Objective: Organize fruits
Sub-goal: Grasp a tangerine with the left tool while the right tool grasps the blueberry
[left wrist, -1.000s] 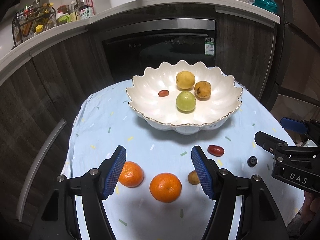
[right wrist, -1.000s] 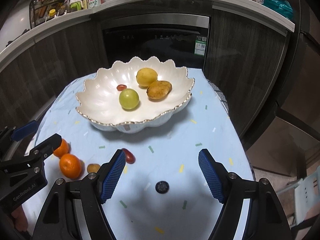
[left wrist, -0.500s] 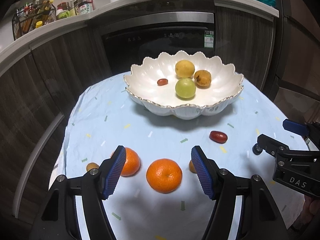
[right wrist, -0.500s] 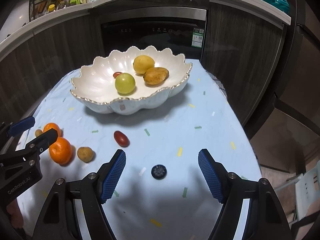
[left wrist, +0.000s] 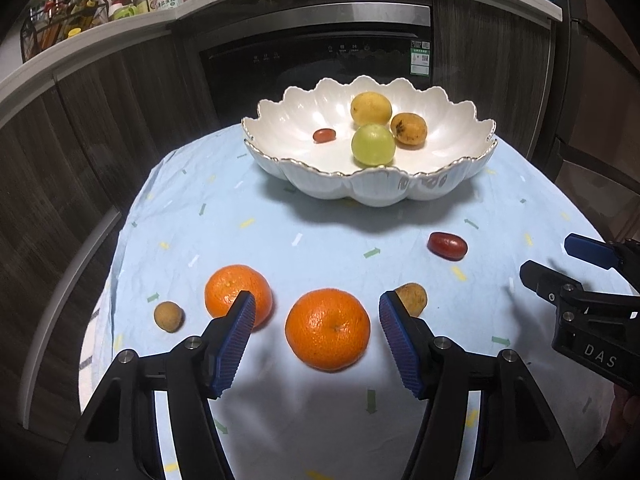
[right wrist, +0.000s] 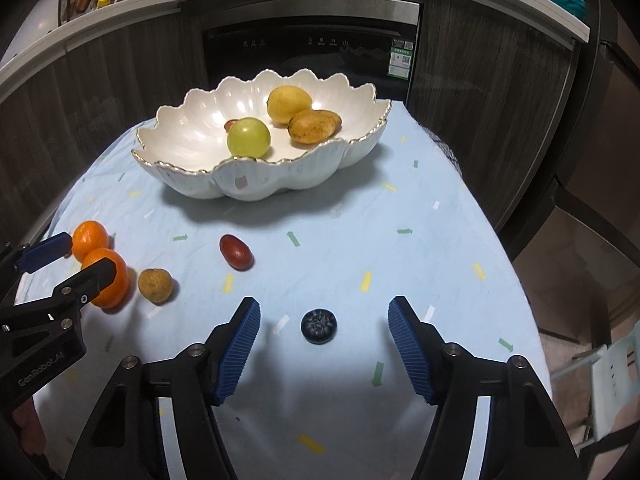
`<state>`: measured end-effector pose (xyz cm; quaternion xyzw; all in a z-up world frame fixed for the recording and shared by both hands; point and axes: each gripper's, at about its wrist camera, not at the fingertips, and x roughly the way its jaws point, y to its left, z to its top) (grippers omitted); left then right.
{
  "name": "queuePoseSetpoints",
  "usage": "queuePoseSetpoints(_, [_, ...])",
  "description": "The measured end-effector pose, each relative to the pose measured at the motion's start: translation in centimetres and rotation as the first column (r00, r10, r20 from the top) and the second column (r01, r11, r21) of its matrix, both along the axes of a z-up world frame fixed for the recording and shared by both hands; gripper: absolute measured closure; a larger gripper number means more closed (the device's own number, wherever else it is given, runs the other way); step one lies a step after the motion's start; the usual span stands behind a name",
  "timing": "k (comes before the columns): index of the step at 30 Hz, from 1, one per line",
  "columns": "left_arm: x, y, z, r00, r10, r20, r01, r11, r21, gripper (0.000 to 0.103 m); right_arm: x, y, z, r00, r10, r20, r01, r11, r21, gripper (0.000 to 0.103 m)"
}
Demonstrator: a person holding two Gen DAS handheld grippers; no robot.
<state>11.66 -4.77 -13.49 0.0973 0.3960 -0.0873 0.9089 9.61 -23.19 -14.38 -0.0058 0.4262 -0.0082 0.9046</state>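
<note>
Overhead, round table under pale blue cloth [left wrist: 320, 208] with confetti marks, dark wood cabinets and oven [left wrist: 320, 52] behind, bottles [left wrist: 80, 4] on counter. White scalloped bowl [left wrist: 460, 176] holds four fruits. Left gripper [left wrist: 316, 312] jaws apart, flanking orange [left wrist: 327, 329] on cloth, not touching. Right gripper [right wrist: 324, 318] jaws apart, either side of blueberry [right wrist: 319, 326]. Second orange [left wrist: 232, 288], red fruit [left wrist: 447, 245] loose nearby.

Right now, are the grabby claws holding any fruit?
No, nothing is held. The left gripper is open around the near orange without touching it, and the right gripper is open around the blueberry, also apart.
</note>
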Motion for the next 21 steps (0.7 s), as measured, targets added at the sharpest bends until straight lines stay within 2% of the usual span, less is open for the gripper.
queuePoseSetpoints(14, [0.4, -0.1, -1.6, 0.999, -0.011, -0.043, 0.011, 1.0, -0.001, 0.051, 0.5, 0.1, -1.2, 0.999, 0.02, -0.032, -0.019, 1.0, 0.017, 0.048])
queuePoseSetpoints(21, [0.6, -0.1, -2.2, 0.998, -0.017, -0.063, 0.016, 1.0, -0.004, 0.055, 0.8, 0.2, -1.9, 0.998, 0.03, -0.054, -0.028, 0.999, 0.029, 0.059])
